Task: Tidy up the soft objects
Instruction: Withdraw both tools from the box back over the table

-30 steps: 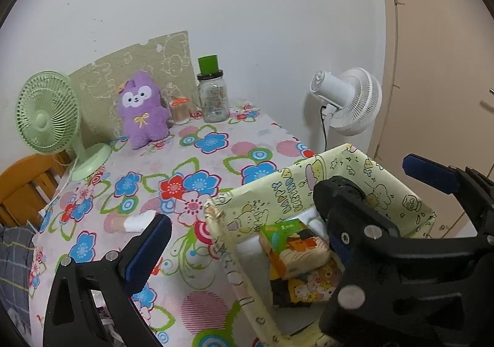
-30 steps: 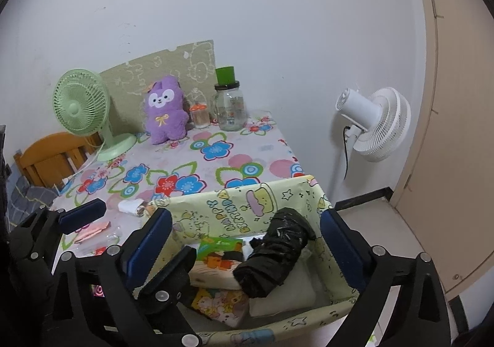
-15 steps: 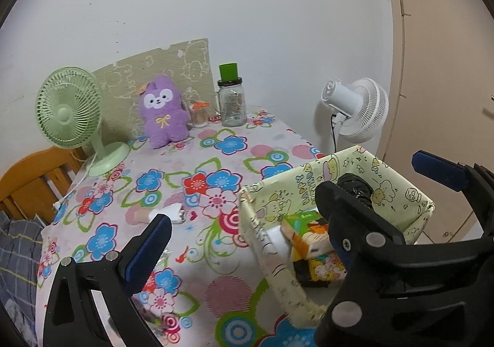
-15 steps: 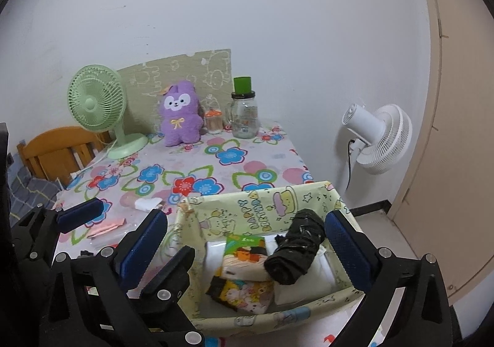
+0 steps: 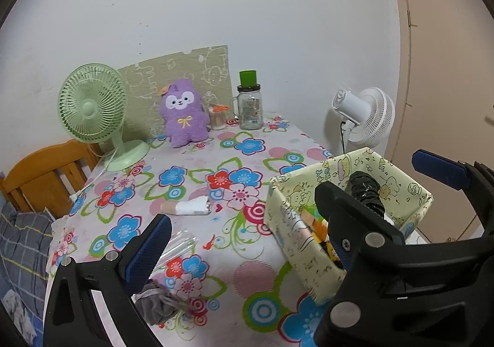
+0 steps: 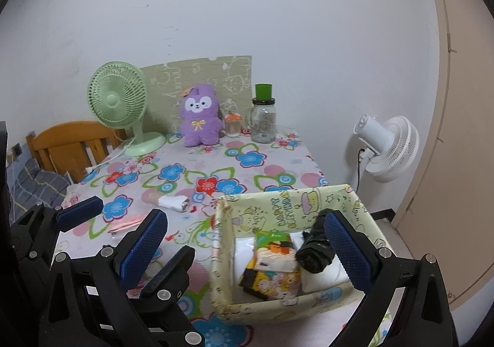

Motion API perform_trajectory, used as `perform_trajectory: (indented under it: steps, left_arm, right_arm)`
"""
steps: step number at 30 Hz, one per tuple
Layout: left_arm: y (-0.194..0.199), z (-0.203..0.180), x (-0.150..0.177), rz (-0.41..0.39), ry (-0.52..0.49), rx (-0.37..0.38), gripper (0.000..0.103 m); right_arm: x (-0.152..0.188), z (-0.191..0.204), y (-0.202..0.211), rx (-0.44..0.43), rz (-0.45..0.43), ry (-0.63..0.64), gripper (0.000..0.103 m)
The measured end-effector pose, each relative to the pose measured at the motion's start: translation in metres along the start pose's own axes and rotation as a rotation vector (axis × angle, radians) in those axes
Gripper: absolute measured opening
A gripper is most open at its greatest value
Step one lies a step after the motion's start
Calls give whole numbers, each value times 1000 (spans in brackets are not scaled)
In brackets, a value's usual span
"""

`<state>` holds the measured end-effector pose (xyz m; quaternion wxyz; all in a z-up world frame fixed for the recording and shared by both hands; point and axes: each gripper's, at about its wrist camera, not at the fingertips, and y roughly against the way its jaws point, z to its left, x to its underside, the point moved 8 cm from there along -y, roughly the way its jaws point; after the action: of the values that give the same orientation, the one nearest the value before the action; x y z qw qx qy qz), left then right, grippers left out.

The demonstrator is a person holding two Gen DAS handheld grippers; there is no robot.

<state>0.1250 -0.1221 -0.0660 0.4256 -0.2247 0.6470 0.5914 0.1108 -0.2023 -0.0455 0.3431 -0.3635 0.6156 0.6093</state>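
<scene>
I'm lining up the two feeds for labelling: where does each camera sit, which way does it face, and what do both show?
Left wrist: on the left gripper, open, above the table's near edge, facing the wall; the right gripper's black frame crosses lower right.
Right wrist: on the right gripper, open, above the fabric basket, facing the wall; the left gripper's finger shows at far left.
Shared: basket, purple plush, green fan, glass jar, white fan, floral tablecloth.

A home bedroom is showing here. A flowered tablecloth (image 6: 247, 162) is covering the middle, a wooden bedframe (image 6: 71, 143) and checked bedding (image 5: 21, 239) are sitting at left.
</scene>
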Motion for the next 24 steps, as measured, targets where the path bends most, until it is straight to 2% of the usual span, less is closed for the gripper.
perform_trajectory:
  steps: [12, 20, 24]
  left_arm:
    - [22, 30, 11, -12, 19, -31, 103]
    - [29, 48, 21, -10, 31, -60, 103]
    - [31, 58, 25, -16, 39, -70, 103]
  right_arm:
    - [5, 35, 9, -59, 16, 16, 103]
    - [5, 57, 13, -41, -17, 62, 103]
    - [7, 65, 11, -58, -4, 67, 103]
